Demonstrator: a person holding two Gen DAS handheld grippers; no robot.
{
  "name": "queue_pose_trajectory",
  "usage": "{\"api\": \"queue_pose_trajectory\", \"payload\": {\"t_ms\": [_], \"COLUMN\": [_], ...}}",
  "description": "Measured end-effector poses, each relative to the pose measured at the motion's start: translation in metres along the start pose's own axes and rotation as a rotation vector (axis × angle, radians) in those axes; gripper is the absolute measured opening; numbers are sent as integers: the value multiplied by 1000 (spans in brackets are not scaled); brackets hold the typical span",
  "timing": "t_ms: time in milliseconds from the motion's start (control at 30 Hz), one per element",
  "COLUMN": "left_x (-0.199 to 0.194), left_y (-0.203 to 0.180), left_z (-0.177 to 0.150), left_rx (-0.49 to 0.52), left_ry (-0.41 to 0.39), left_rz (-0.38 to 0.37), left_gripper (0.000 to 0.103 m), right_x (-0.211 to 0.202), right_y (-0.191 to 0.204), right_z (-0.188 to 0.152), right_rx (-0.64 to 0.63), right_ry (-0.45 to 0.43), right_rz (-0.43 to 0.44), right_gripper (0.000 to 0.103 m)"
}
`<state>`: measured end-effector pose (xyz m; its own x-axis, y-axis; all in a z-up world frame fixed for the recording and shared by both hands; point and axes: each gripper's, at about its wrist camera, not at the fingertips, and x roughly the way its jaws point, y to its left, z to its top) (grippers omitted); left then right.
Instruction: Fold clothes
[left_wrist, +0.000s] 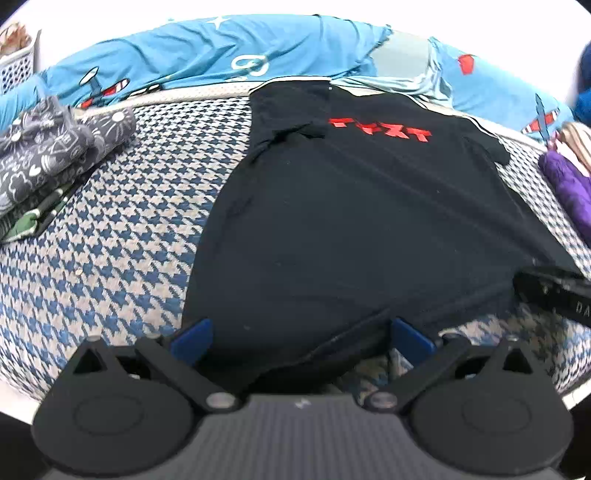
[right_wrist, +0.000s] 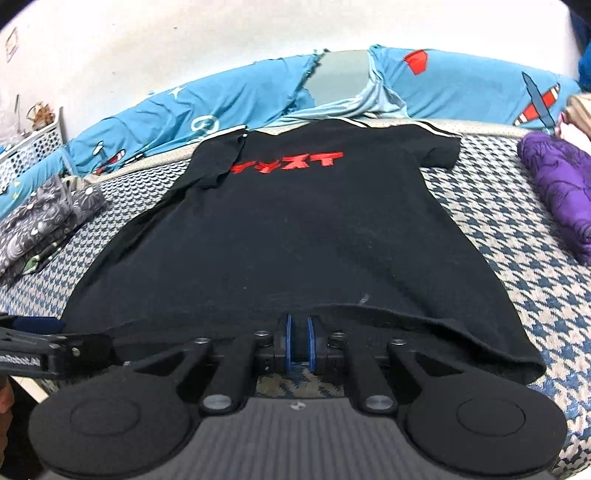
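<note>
Jaws of the right gripper (right_wrist: 299, 341) were nearly together, blue pads pinching the near hem of the black T-shirt (right_wrist: 280, 236); jaws of the left gripper (left_wrist: 301, 338) stood wide apart, w/ the shirt's hem lying between the blue fingers (left_wrist: 192, 338) but not pressed by either.

T-shirt lay flat on the houndstooth bedcover (left_wrist: 122, 236), collar end away from the grippers, red lettering (right_wrist: 288, 162) across the chest reading upside down from this side. One sleeve was folded in over the chest just beside the lettering; the other sleeve stuck out to the shirt's side. Near hem was lifted a bit at the right gripper, cover showing under it.

Rel. to the shirt: a grey patterned folded garment (left_wrist: 48, 147) lay well apart on one side, a purple garment (right_wrist: 557, 188) near on the other side, a blue airplane-print sheet (left_wrist: 229, 48) bunched beyond the collar, against a white wall. A white perforated basket (right_wrist: 33, 147) sat past the grey garment.
</note>
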<state>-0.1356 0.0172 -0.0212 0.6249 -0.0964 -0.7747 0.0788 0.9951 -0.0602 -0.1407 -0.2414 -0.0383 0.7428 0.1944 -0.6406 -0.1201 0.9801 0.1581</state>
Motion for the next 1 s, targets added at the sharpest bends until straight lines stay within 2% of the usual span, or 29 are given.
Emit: {"api": "queue_pose_trajectory", "payload": {"t_ms": [267, 567, 733, 867, 1000], "left_x": [15, 20, 19, 13, -5], "left_y": [8, 1, 2, 4, 7], "left_z": [8, 7, 8, 8, 7], "left_rx": [-66, -55, -63, -73, -67], "left_ry": [22, 22, 19, 7, -36], "left_rz": [24, 45, 36, 21, -32], "left_gripper": [103, 103, 103, 103, 103], "right_x": [-9, -29, -33, -23, -17], "right_y": [1, 21, 31, 35, 36], "right_z": [-2, -15, -27, -34, -31], "right_rx": [-14, -129, -183, -206, -197], "right_ry": [-18, -23, 20, 56, 33], "right_rz": [-4, 51, 123, 124, 105], "right_gripper": [14, 15, 15, 15, 15]}}
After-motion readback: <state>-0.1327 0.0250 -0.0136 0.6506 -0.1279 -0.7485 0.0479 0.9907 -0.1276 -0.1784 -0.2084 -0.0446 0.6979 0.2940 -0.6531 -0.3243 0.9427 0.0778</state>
